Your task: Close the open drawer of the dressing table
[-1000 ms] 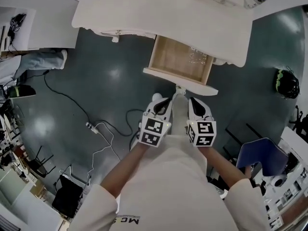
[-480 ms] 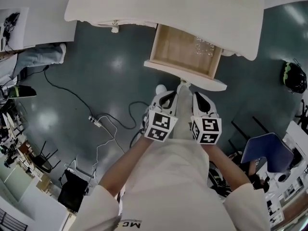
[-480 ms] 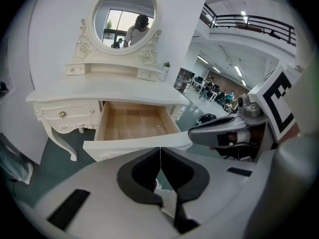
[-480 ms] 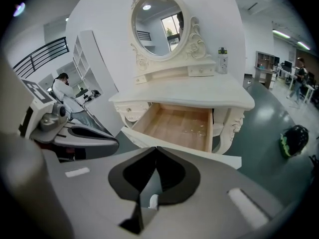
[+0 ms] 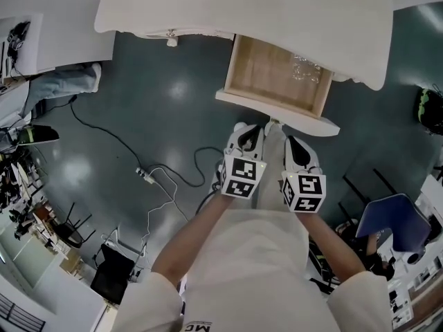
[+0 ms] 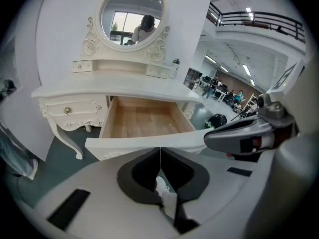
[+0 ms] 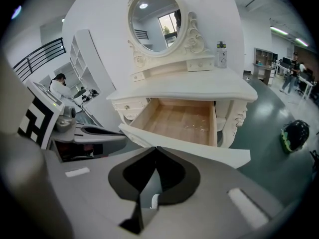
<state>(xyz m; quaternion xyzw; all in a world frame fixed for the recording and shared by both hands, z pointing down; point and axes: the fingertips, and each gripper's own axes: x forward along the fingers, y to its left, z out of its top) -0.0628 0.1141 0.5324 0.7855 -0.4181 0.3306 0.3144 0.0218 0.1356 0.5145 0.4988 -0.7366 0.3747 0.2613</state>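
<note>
At the frame's lower centre the left gripper (image 6: pixel 160 152), jaws together, is facing the open drawer (image 6: pixel 144 122) at mid-frame; the right gripper (image 6: pixel 249 136) is hovering at right.

Glossy dark teal floor (image 5: pixel 166 116) reflects ceiling lights. A white cable with a power strip (image 5: pixel 142 175) trails across it, and 1 blue chair (image 5: pixel 391 220) stands at right. A white wall (image 6: pixel 50 34) rises behind. A railed balcony (image 6: pixel 259 19) overlooks a strip-lit office.

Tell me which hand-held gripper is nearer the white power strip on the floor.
Left. The left hand-held gripper is right of the power strip in the head view; the right hand-held gripper is beyond it, farther right.
</note>
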